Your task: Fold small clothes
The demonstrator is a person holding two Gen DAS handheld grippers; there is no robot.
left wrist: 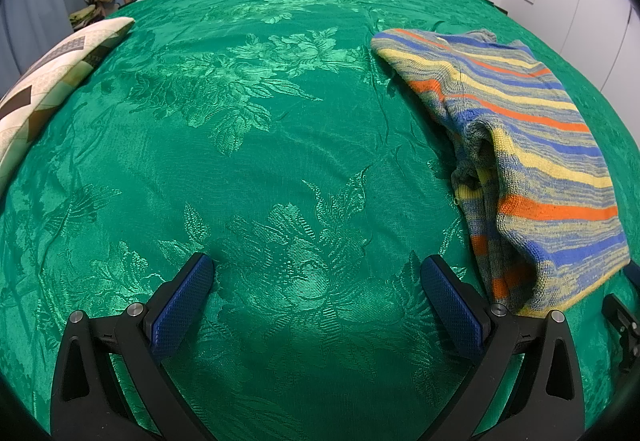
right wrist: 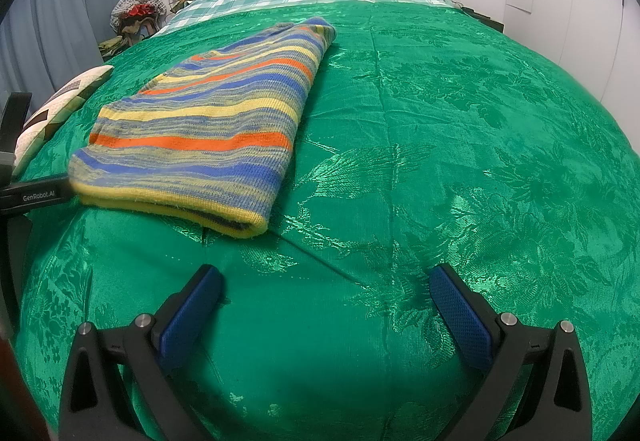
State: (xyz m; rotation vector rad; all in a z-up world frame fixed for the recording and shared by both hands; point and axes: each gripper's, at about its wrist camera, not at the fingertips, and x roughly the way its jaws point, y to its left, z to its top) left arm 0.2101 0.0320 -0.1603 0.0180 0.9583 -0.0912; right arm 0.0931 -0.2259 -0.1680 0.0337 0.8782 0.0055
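The striped knit sweater [right wrist: 208,129] is seen lying folded lengthwise on the green bedspread [right wrist: 460,145], between the two tools. The left tool [left wrist: 316,273] is spread wide over bare cover, nothing held; the right tool [right wrist: 326,281] is likewise spread and empty. If only the top layer is pinched at the hem, the fold could be dragged open. The tucked sleeve is barely made out, and the sweater's near corner is cut off behind the left tool
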